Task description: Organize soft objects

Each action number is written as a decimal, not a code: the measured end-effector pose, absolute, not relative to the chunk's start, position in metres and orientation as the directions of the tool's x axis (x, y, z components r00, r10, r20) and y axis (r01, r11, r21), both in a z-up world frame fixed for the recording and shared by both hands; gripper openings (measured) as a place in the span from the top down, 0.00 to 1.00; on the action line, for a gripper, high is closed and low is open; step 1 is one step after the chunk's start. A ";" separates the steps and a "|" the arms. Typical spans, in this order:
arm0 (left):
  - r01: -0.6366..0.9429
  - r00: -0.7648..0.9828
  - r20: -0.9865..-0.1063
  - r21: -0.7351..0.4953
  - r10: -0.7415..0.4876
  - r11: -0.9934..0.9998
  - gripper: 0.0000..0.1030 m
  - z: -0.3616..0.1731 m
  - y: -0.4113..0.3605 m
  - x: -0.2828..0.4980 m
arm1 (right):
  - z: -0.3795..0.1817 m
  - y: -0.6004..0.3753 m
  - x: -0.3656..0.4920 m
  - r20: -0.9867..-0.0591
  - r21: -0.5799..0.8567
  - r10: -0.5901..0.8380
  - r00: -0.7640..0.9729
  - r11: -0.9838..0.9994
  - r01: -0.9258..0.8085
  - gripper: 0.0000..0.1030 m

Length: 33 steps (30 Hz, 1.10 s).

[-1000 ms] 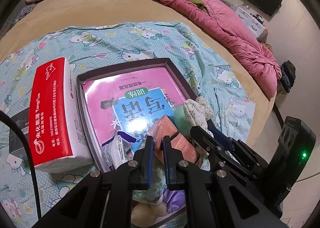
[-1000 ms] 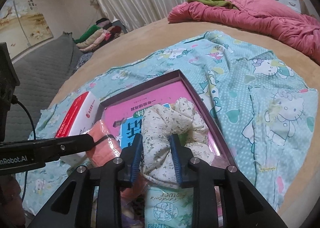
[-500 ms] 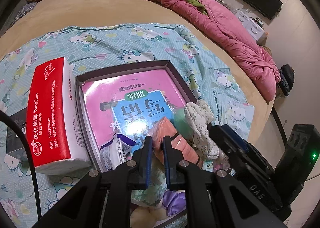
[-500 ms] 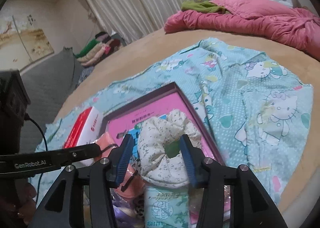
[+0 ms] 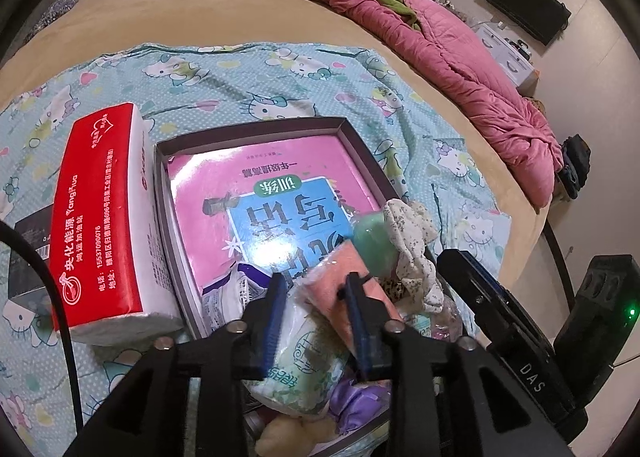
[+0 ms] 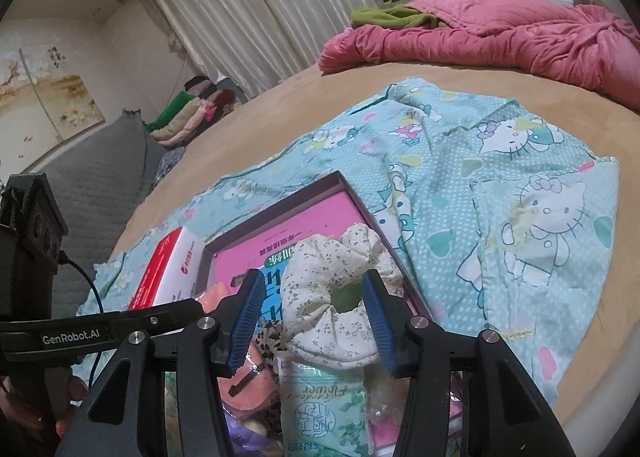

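Note:
A dark shallow box (image 5: pixel 352 145) (image 6: pixel 280 205) on the bed holds a pink book (image 5: pixel 256 185) and a pile of soft things. My left gripper (image 5: pixel 314 289) is open around the end of an orange-pink sponge cloth (image 5: pixel 340 273), above a green tissue pack (image 5: pixel 304 353). My right gripper (image 6: pixel 312 299) is open, its jaws on either side of a white floral scrunchie (image 6: pixel 332 297) that rests on the pile, apart from both pads. The scrunchie also shows in the left wrist view (image 5: pixel 412 241). A green tissue pack (image 6: pixel 320 401) lies below it.
A red and white tissue pack (image 5: pixel 100 213) (image 6: pixel 168 273) lies left of the box. A Hello Kitty cloth (image 6: pixel 500 177) covers the bed under it. A pink quilt (image 5: pixel 440 41) lies at the far side. A dark box (image 5: pixel 28 249) sits at far left.
Both grippers have opened: the left let go of the orange-pink cloth, the right let go of the scrunchie, which now rests on the pile.

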<state>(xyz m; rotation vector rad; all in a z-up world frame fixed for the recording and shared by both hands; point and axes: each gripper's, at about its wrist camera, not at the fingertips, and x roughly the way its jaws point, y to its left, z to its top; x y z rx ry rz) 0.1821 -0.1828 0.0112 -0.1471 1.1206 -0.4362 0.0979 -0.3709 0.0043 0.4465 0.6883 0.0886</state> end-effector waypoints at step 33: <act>0.260 0.470 -0.815 -0.239 -0.339 0.935 0.21 0.045 -0.149 0.149 | 0.035 -0.355 0.073 -0.599 0.331 0.089 0.796 0.933 0.145 0.25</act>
